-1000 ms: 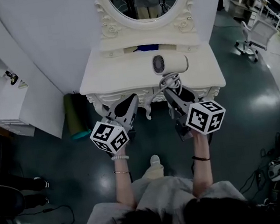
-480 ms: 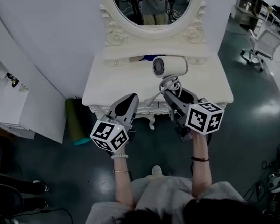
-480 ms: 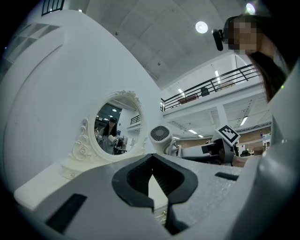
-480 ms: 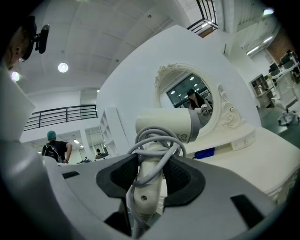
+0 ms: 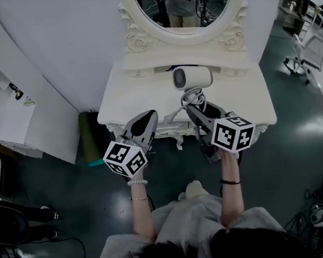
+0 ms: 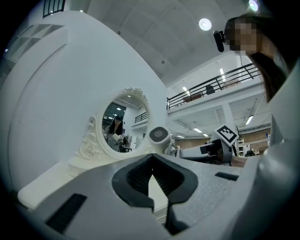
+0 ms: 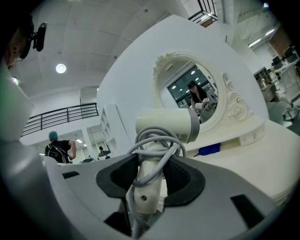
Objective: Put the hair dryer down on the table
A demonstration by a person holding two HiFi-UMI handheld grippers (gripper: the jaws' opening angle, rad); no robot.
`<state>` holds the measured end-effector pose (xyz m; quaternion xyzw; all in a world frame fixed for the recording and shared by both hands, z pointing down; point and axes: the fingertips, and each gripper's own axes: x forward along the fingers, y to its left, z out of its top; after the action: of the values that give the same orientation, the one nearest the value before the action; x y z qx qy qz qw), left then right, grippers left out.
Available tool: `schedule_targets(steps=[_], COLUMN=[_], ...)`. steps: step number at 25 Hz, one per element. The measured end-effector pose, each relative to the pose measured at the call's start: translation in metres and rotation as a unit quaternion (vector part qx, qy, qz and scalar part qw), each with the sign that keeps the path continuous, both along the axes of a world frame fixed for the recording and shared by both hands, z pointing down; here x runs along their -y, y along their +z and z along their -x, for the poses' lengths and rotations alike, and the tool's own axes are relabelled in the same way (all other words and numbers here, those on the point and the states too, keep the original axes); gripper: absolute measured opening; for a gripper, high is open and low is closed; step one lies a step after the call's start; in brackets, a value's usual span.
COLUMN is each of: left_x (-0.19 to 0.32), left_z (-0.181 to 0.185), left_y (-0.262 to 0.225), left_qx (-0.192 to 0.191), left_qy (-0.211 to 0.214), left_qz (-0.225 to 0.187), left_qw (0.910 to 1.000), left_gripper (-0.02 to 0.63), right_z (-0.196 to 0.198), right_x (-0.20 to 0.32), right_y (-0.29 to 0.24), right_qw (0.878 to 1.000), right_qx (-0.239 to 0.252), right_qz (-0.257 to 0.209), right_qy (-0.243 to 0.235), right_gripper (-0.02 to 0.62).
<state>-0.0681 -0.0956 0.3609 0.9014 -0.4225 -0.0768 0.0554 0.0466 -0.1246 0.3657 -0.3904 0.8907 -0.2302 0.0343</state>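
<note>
Right gripper (image 5: 197, 110) clamped on the handle of the cream-white plastic hair dryer (image 5: 193, 77) (grey cord (image 7: 154, 145) looped round it). The barrel hangs over the ornate white dressing table (image 5: 127, 94), not down yet. Left gripper (image 5: 144, 119) closed, empty. Lower until the barrel rests well inside the edge, then release.

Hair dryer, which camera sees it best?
The right gripper view: the hair dryer fills the middle, cord wrapped round its handle, between the jaws of the right gripper. The head view shows the hair dryer small from above; the left gripper view mostly its round back grille.
</note>
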Motion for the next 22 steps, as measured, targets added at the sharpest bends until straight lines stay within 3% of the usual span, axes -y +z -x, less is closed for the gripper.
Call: schedule_targets(steps=[22], left_x=[0.112], left_z=[0.054], left_y=[0.053], left_qx=[-0.030], left_qy=[-0.089], left_qz=[0.063], left_qw=[0.9936], left_gripper=[0.005], right_z=[0.074], right_x=[0.132], right_y=[0.048], right_qw=[0.991], right_qx=[-0.058], right_qz=[0.053], right_qy=[-0.111], right_gripper=[0.164])
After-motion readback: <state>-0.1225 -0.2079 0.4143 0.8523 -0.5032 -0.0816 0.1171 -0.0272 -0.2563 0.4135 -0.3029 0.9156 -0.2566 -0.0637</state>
